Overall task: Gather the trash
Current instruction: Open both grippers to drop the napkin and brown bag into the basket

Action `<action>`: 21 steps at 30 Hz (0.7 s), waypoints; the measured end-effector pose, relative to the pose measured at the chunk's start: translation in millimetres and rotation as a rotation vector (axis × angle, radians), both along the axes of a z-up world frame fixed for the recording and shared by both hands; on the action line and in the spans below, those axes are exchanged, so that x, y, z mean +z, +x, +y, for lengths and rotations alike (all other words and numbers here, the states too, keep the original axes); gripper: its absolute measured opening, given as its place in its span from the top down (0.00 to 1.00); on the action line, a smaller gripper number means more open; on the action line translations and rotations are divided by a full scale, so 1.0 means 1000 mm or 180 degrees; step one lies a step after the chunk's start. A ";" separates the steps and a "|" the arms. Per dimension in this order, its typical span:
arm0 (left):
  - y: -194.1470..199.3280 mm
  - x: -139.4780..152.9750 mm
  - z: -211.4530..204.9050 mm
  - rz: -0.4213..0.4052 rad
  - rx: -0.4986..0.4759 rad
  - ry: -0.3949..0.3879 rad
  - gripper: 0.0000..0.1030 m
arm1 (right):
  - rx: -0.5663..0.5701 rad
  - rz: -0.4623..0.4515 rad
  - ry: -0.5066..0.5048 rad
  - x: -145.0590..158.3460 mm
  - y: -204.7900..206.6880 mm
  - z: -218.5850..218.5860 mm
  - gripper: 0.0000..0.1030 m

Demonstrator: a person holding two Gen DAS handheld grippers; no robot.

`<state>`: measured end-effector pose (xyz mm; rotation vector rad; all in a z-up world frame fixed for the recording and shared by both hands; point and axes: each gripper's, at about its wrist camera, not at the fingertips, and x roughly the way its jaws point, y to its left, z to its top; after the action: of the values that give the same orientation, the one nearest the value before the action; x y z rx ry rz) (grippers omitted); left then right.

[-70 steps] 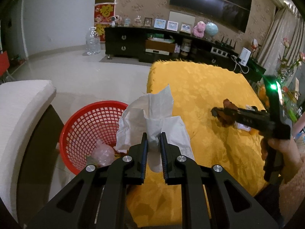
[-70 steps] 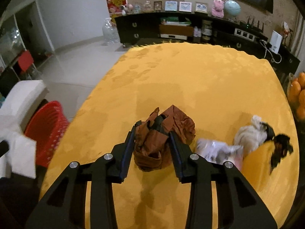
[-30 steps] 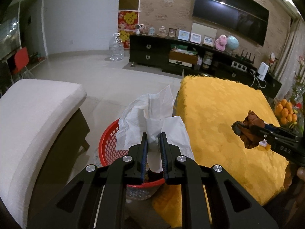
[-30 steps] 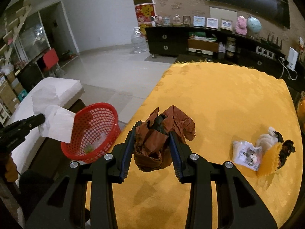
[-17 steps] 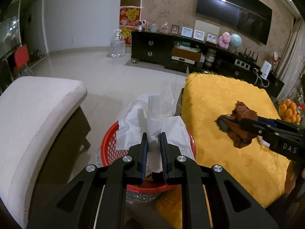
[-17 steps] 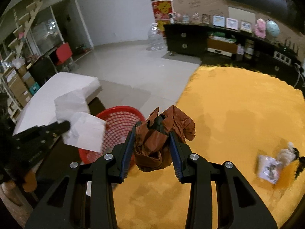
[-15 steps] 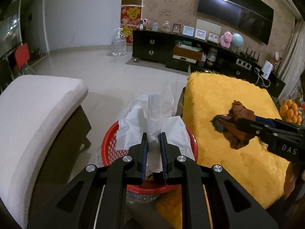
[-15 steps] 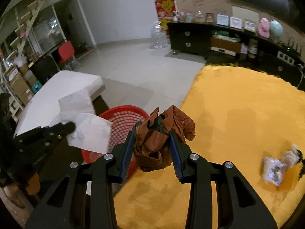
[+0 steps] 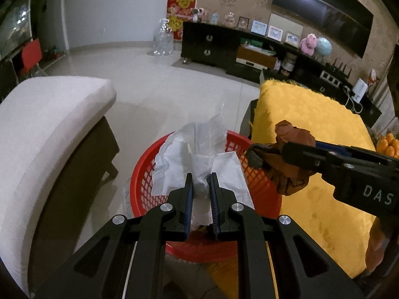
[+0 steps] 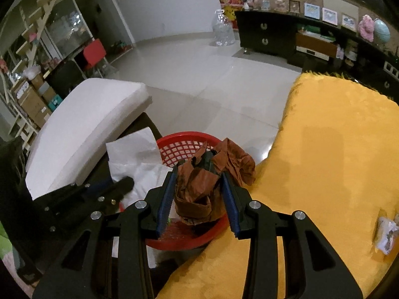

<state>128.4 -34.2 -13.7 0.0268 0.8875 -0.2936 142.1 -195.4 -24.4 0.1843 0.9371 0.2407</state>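
My left gripper [image 9: 200,183] is shut on a crumpled white tissue [image 9: 199,154] and holds it above the red mesh basket [image 9: 147,182] on the floor. My right gripper [image 10: 199,179] is shut on a crumpled brown wrapper [image 10: 199,191] and holds it over the basket's right rim [image 10: 185,135], next to the yellow table's edge. The right gripper with the wrapper [image 9: 289,174] also shows in the left wrist view. The left gripper and tissue [image 10: 137,159] show in the right wrist view.
The yellow-clothed table [image 10: 336,149] stands right of the basket, with a small plastic packet [image 10: 386,234] near its right edge. A white cushioned seat [image 9: 45,124] stands left of the basket. Oranges [image 9: 389,145] sit at the far right. A dark TV cabinet [image 9: 224,47] lines the back wall.
The right gripper has carried the brown wrapper left, from over the table to over the basket's rim. The left gripper has stayed above the basket with the tissue.
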 end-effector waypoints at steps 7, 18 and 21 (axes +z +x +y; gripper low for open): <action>0.001 -0.005 0.003 0.0053 -0.0005 -0.0013 0.84 | -0.0018 0.0127 0.0175 -0.012 0.005 0.002 0.47; 0.000 -0.002 0.011 -0.0041 0.0150 -0.0112 0.40 | -0.0248 -0.0068 0.0032 -0.003 -0.020 -0.027 0.47; 0.000 -0.001 0.012 -0.0058 0.0183 -0.0135 0.36 | -0.0331 -0.0126 -0.0064 -0.003 -0.031 -0.039 0.46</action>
<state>127.9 -21.8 -15.0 -0.0350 0.8621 -0.2581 110.9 -234.5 -27.0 0.2086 0.8877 0.1383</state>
